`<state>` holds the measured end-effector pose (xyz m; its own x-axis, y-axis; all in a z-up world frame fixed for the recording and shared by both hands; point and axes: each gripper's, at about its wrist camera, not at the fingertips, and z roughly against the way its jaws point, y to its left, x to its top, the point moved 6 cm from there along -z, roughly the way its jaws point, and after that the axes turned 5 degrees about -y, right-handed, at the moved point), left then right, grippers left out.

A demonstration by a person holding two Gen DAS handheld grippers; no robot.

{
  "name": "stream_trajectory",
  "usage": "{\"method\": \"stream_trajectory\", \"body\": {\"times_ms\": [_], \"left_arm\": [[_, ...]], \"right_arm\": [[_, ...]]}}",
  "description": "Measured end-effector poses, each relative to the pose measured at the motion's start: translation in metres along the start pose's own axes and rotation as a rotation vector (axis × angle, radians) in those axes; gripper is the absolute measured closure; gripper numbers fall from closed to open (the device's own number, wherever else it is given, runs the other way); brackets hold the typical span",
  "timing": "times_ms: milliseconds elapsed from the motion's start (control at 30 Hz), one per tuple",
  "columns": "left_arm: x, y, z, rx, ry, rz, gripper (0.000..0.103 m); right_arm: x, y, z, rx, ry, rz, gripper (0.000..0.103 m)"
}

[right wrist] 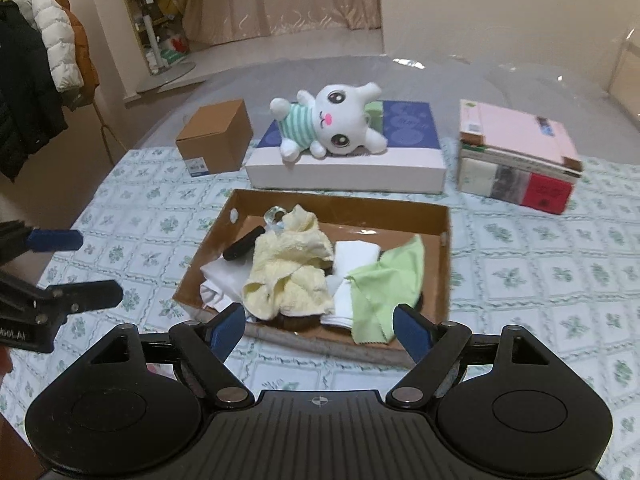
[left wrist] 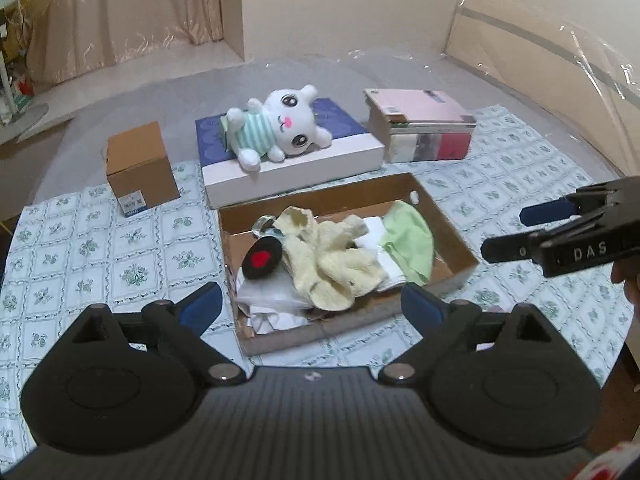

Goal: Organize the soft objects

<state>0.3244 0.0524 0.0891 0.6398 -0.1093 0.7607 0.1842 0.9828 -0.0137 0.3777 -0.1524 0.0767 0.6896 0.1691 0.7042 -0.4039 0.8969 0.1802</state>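
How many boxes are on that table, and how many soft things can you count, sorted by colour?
Boxes: 4 (brown cube, blue-topped white box, pink-lidded box, open tray)
White soft things: 2 (bunny plush, folded white cloth); more white fabric underneath, too tangled to count
Yellow: 1 towel
Green: 1 cloth
Total: 8

A crumpled yellow towel (left wrist: 320, 264) lay heaped in the open cardboard tray (left wrist: 460, 240) just ahead of the tongs, beside a green cloth (left wrist: 412, 236) and white cloths (left wrist: 268, 296). Farther ahead, a white plush bunny (left wrist: 276, 128) sprawled sideways.
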Motion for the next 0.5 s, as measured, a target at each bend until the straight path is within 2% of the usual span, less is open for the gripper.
{"method": "stream_trajectory", "body": {"times_ms": [67, 200, 367, 500], "left_arm": [[-0.006, -0.009, 0.01, 0.001, -0.02, -0.001, 0.008], [-0.018, -0.02, 0.027, -0.032, -0.027, 0.073, 0.008], [-0.035, -0.032, 0.047, 0.014, -0.036, 0.067, 0.009], [-0.046, -0.036, 0.067, 0.012, -0.069, 0.138, 0.009]], "right_arm": [[-0.005, -0.001, 0.013, 0.001, -0.01, -0.009, 0.022], [-0.017, -0.006, 0.033, 0.027, -0.024, -0.038, 0.022], [-0.035, -0.008, 0.06, 0.014, -0.05, -0.044, 0.022], [-0.047, -0.005, 0.081, -0.008, -0.088, -0.022, 0.022]]}}
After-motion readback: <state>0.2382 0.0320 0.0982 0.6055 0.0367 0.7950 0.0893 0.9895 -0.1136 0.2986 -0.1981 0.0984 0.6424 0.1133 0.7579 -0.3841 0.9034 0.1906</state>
